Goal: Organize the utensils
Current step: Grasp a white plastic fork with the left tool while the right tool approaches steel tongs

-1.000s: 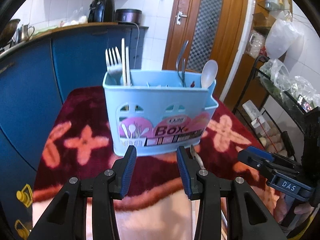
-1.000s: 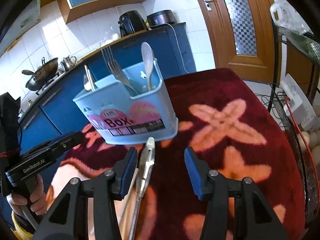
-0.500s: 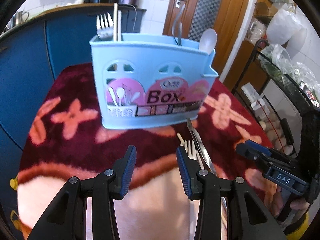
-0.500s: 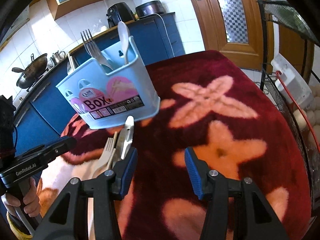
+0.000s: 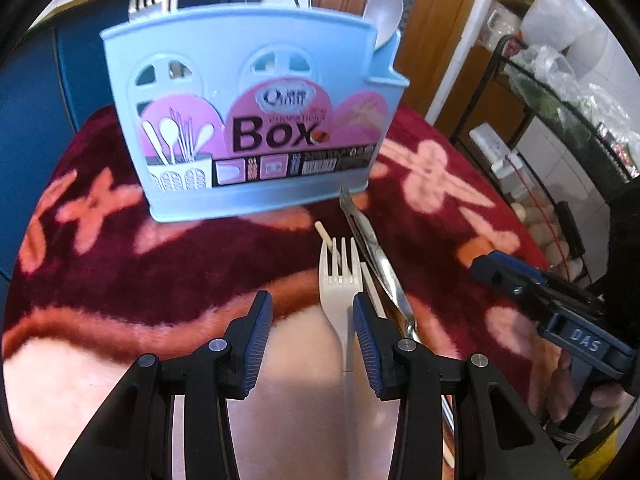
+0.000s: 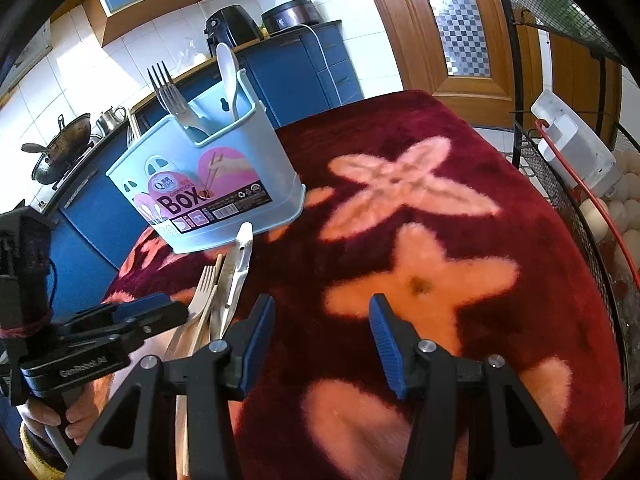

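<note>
A light blue utensil box (image 5: 256, 120) stands on the red flowered cloth (image 5: 100, 248), holding a fork, chopsticks and a white spoon; it also shows in the right wrist view (image 6: 208, 188). In front of it lie a cream plastic fork (image 5: 339, 280), a chopstick (image 5: 326, 236) and metal tongs (image 5: 376, 256); the right wrist view shows the fork (image 6: 200, 300) and the tongs (image 6: 238, 272). My left gripper (image 5: 313, 332) is open and empty, its right finger beside the fork's handle. My right gripper (image 6: 322, 336) is open and empty, to the right of the utensils.
Blue kitchen cabinets (image 6: 296, 68) stand behind the table, with a wok (image 6: 60, 148) and appliances on the counter. A black wire rack (image 6: 568, 184) with eggs and bags stands at the table's right edge. A wooden door (image 6: 440, 20) is at the back.
Both grippers have pulled back from the box and tilted down. The fork, chopstick and tongs on the cloth have come into fuller view. Both grippers stay open.
</note>
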A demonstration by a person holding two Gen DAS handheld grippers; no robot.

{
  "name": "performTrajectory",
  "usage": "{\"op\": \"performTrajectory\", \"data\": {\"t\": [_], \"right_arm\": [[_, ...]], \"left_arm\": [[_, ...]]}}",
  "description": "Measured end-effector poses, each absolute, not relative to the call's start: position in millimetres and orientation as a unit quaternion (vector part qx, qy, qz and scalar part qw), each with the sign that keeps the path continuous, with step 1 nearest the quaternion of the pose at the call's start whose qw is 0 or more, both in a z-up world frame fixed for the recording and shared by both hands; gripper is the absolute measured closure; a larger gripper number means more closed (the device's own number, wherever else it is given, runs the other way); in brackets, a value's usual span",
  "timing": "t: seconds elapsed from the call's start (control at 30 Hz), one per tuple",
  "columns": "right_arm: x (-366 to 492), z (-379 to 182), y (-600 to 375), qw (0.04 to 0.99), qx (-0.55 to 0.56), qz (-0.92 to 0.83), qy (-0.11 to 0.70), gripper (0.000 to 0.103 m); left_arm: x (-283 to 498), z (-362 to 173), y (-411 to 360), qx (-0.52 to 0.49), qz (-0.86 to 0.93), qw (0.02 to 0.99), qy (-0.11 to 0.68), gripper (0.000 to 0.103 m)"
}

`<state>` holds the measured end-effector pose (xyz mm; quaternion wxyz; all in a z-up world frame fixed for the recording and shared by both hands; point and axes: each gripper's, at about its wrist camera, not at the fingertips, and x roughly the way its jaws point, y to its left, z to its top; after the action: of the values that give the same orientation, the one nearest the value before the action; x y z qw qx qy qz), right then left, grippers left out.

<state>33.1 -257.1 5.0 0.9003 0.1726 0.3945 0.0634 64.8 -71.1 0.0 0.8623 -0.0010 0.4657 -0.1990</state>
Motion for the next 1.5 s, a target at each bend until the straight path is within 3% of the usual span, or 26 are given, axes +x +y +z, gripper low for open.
{"op": "performTrajectory", "data": {"t": [0.33,0.57,1.0,1.33,1.5], "right_arm": [[31.7,3.0,-259.7,0.899,0.179,0.067,0.394,0.051],[31.2,2.7,-259.4,0.899,0.18,0.067,0.394,0.051],[31.0,2.2,-256.9,0.898,0.178,0.067,0.396,0.051],[34.2,4.4,-249.2,0.897,0.17,0.075,0.401,0.051],[33.8,5.9,-246.2,0.897,0.165,0.079,0.403,0.051]], "left_arm": [[73.2,-6.8,-75.7,-0.012,-0.214,0.857,0.469,0.061],[68.4,-8.5,-82.2,-0.016,-0.245,0.845,0.475,0.078],[68.9,-4.8,-60.5,-0.016,-0.163,0.876,0.453,0.078],[80.1,-12.5,-43.4,-0.061,-0.187,0.852,0.484,0.077],[74.5,-10.8,-35.6,-0.081,-0.207,0.835,0.504,0.067]]}}
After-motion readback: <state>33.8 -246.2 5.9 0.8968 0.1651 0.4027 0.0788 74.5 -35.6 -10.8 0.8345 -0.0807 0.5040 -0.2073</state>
